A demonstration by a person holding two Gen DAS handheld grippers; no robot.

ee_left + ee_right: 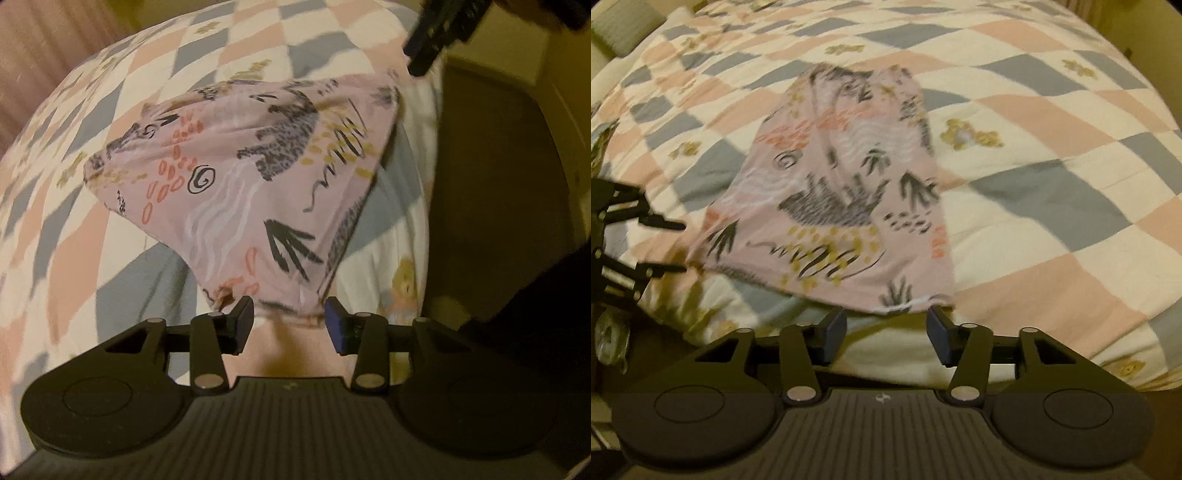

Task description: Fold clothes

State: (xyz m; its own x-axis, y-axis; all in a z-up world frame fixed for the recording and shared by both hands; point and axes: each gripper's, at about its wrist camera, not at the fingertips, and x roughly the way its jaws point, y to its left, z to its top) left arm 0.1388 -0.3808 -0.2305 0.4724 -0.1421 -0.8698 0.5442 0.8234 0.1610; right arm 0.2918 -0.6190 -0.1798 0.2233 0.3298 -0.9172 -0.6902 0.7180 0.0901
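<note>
A pink garment (pixel 236 177) printed with animals and plants lies folded flat on the checkered quilt (pixel 92 240). My left gripper (pixel 291 321) is open, and the garment's near corner lies just beyond its fingertips, with nothing held. In the right wrist view the garment (pixel 831 192) spreads across the middle of the bed, its near hem just past my open right gripper (pixel 886 325). The left gripper (pixel 665 245) shows at the left edge, open beside the garment's left corner. At the top right of the left wrist view is the blurred right gripper (pixel 424 55).
The quilt (pixel 1052 129) covers the whole bed in pink, grey and cream checks. The bed's edge drops to a dark floor (pixel 498 184) on the right of the left wrist view. A grey pillow (pixel 624 26) sits at the far left corner. A pinkish curtain (pixel 44 44) hangs behind.
</note>
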